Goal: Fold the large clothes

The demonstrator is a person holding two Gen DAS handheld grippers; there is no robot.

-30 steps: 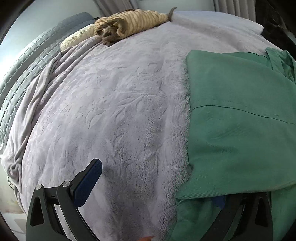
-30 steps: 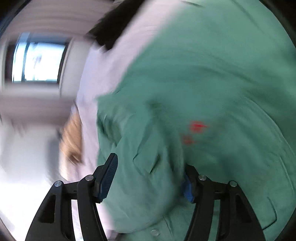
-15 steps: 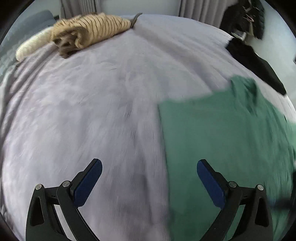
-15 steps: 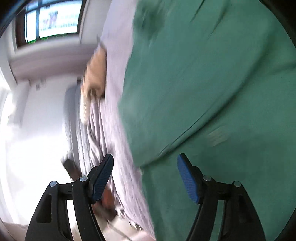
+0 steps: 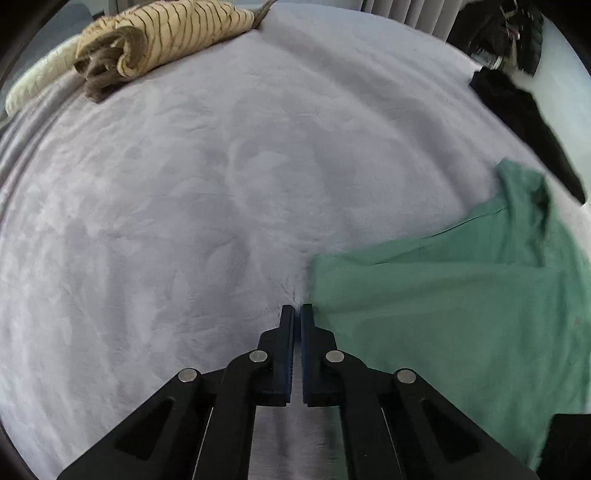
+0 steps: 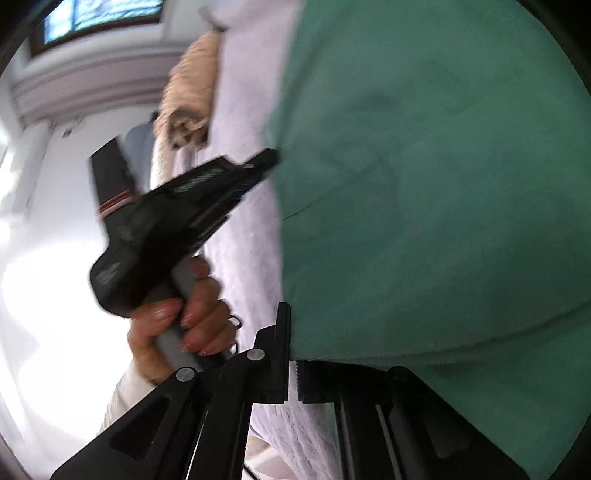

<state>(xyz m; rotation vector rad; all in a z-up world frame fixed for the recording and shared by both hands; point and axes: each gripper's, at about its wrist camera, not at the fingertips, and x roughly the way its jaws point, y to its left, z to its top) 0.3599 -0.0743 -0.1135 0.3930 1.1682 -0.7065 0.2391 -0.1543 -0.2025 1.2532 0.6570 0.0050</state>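
The jaws of the left gripper (image 5: 297, 314) have just closed and stand together with nothing between them, tips on the bare grey bed cover (image 5: 207, 206) right at the near corner of the green shirt (image 5: 454, 314). In the left wrist view the shirt spreads from that corner toward 3 o'clock, its long axis running out to about 2 o'clock, where the collar end lies near a black garment (image 5: 524, 125). A striped folded sweater (image 5: 162, 33) sits well apart at 11 o'clock. The jaws of the right gripper (image 6: 291, 332) have just closed too; the shirt's folded edge hangs over them and hides whether cloth is pinched. In the right wrist view the shirt fills 12 to 4 o'clock, and the person's left hand (image 6: 184, 317) shows at 9 o'clock. By my reading both grippers sit at the shirt's near edge, the left a shade short of the cloth
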